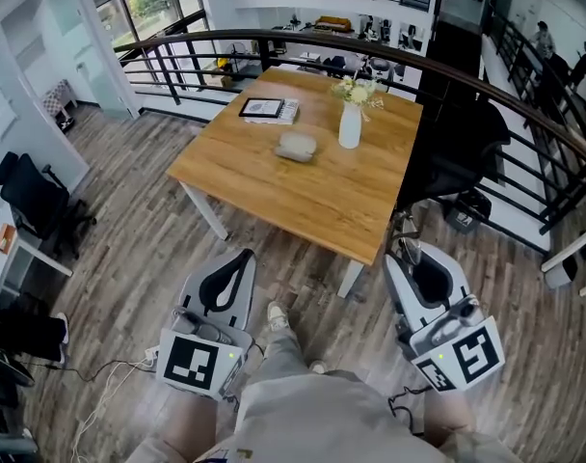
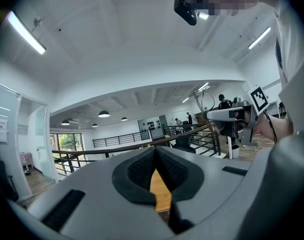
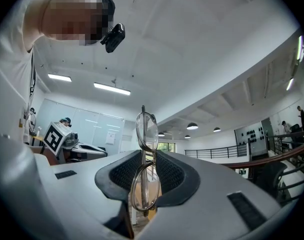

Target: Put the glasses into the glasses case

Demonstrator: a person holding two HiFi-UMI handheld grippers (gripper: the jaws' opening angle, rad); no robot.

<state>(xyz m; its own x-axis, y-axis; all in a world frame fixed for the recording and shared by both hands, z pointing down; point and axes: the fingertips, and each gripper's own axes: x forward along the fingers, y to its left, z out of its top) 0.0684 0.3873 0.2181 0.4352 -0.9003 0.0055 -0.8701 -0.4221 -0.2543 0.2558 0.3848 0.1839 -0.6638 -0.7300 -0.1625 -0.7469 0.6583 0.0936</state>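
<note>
A grey glasses case lies closed on the wooden table, well ahead of both grippers. My right gripper is shut on a pair of thin-rimmed glasses, which stand on edge between its pads, one lens above the other. In the head view the glasses stick out just short of the table's near corner. At the lower left my left gripper is held off the table's front edge. Its jaw tips meet with nothing between them.
A white vase of flowers and a tablet on a book stand on the table behind the case. A dark railing curves behind the table. Black chairs sit at the right and far left. Cables lie on the floor.
</note>
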